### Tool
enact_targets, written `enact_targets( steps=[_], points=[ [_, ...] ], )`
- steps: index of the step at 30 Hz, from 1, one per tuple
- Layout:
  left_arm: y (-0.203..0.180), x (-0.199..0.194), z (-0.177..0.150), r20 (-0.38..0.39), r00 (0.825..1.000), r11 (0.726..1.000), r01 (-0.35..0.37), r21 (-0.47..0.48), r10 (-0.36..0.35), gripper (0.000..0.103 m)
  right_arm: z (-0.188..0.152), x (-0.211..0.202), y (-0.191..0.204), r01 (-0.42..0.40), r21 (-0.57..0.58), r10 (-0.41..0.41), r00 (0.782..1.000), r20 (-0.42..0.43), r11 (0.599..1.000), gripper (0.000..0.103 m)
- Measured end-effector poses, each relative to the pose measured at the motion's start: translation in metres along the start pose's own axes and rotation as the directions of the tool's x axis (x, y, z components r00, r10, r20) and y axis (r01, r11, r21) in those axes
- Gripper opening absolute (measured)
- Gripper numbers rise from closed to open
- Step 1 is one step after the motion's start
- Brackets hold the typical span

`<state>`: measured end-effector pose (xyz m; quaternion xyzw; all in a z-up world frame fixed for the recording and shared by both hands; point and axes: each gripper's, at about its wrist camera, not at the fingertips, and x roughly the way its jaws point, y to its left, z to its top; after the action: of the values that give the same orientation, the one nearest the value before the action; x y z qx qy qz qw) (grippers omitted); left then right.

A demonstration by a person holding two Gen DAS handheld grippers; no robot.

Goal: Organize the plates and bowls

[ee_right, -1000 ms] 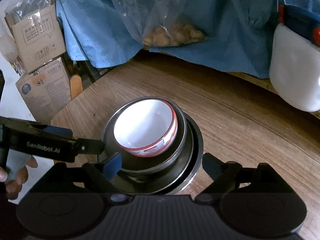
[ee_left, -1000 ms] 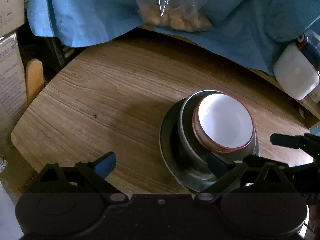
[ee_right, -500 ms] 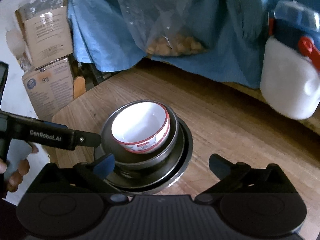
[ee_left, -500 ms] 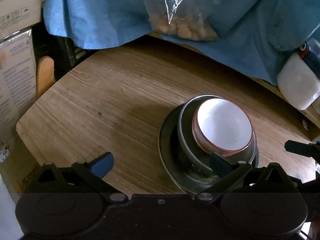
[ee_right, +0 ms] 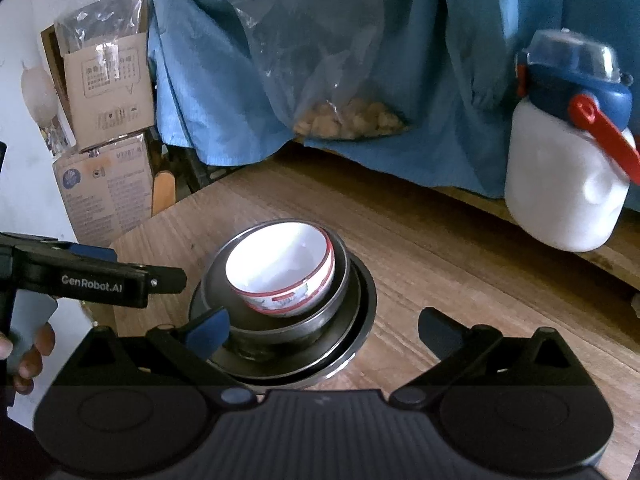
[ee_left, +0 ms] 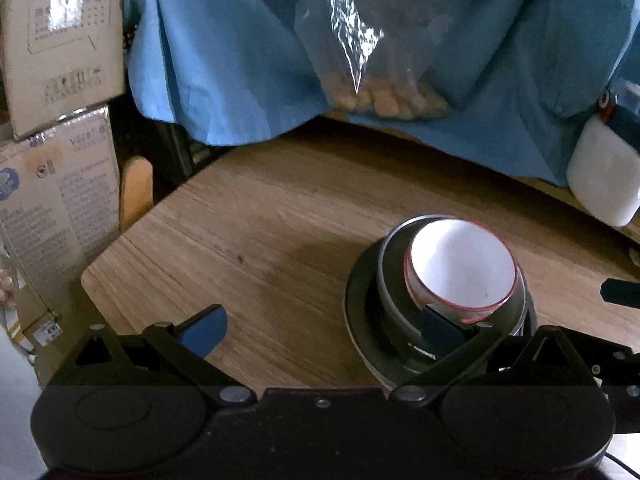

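A white bowl with a red rim (ee_left: 462,270) (ee_right: 280,266) sits inside a steel bowl (ee_left: 390,280) (ee_right: 340,280), which rests on a dark steel plate (ee_left: 356,320) (ee_right: 366,312) on the wooden table (ee_left: 260,240). My left gripper (ee_left: 320,330) is open and empty, just in front of the stack, its right finger near the bowls. My right gripper (ee_right: 324,330) is open and empty, its left finger in front of the plate. The left gripper also shows in the right wrist view (ee_right: 160,280), left of the stack.
A blue cloth (ee_left: 240,60) (ee_right: 440,80) hangs behind the table with a clear bag of pale lumps (ee_left: 380,80) (ee_right: 340,120). A white jug with a blue lid (ee_right: 568,160) (ee_left: 604,176) stands at the right. Cardboard boxes (ee_left: 56,80) (ee_right: 104,120) stack at the left.
Both grippers have drawn back and up from the bowl stack, which looks smaller and farther. The stack has not moved.
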<state>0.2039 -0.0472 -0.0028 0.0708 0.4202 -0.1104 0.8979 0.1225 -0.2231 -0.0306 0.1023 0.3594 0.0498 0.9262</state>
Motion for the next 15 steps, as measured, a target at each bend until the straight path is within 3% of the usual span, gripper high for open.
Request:
enact_targets(
  steps=[15],
  points=[
    [0.014, -0.041, -0.033, 0.084, 0.993, 0.997, 0.081, 0.019, -0.083, 0.102, -0.021, -0.042, 0.03, 0.124, 0.002, -0.124, 0.991, 0.046, 0.992, 0.103]
  ],
)
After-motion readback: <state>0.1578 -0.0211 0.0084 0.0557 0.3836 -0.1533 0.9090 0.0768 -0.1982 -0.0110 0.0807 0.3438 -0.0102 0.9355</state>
